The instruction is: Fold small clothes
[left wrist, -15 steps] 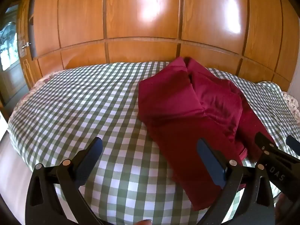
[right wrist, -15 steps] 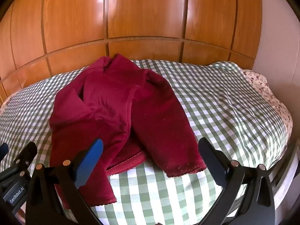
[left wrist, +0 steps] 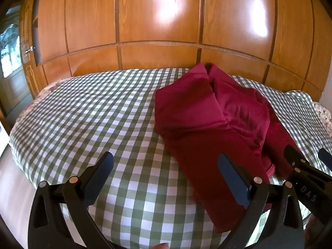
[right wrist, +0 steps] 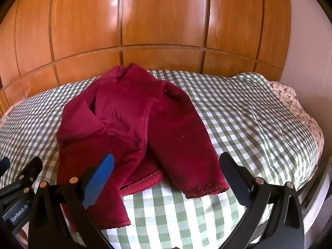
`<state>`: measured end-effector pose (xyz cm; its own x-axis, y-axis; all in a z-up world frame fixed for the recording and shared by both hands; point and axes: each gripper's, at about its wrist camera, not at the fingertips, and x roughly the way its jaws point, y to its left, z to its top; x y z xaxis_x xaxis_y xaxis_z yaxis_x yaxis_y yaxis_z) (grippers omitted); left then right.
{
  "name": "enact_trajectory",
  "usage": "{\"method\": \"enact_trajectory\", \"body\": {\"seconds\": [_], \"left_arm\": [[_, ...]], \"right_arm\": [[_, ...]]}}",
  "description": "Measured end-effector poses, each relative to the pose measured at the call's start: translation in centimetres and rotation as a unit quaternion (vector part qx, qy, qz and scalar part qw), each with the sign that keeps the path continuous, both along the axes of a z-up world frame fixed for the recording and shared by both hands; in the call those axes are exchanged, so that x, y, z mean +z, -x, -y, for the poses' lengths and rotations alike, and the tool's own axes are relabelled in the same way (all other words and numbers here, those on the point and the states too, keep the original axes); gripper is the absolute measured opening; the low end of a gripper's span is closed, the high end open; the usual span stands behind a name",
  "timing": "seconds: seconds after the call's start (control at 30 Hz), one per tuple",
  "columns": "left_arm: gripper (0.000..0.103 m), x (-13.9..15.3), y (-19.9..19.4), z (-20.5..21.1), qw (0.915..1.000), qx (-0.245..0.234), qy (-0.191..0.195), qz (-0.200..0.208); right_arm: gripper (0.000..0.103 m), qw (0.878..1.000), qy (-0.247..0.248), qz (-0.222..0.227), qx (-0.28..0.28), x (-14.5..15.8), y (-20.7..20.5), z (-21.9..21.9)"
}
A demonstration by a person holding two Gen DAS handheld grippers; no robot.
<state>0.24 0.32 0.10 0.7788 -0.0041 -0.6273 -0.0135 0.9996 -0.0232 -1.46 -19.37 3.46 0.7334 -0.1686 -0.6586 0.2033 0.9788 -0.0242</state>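
Nothing has shifted since a moment ago: crimson fleece garment point(right wrist: 128, 128) lies crumpled on the checked bed point(right wrist: 238, 124), sleeves sprawling toward us; left tool point(left wrist: 166, 178) and right tool point(right wrist: 166, 176) hover, jaws wide apart, empty

Fuzzy cloth garment point(right wrist: 128, 120); glossy wood panels point(right wrist: 161, 20).

A dark red fleece garment point(right wrist: 132, 124) is seen lying rumpled on the green-and-white checked bedcover point(right wrist: 238, 120); its two long parts are spread toward the near edge. One part is partly overlapped by folded cloth; scalloped hems are shown.
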Motion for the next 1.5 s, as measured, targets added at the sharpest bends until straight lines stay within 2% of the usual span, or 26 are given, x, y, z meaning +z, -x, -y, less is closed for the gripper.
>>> {"method": "enact_trajectory", "body": {"seconds": [1.13, 1.5], "left_arm": [[0.1, -0.2, 0.1, 0.6, 0.9999, -0.015, -0.004, -0.004], [0.1, -0.7, -0.2, 1.3, 0.9994, -0.032, -0.01, -0.013]], "right_arm": [[0.101, 1.0, -0.006, 0.003, 0.01, 0.2, -0.1, 0.4], [0.101, 1.0, -0.018, -0.003, 0.0, -0.4, -0.3, 2.1]]}}
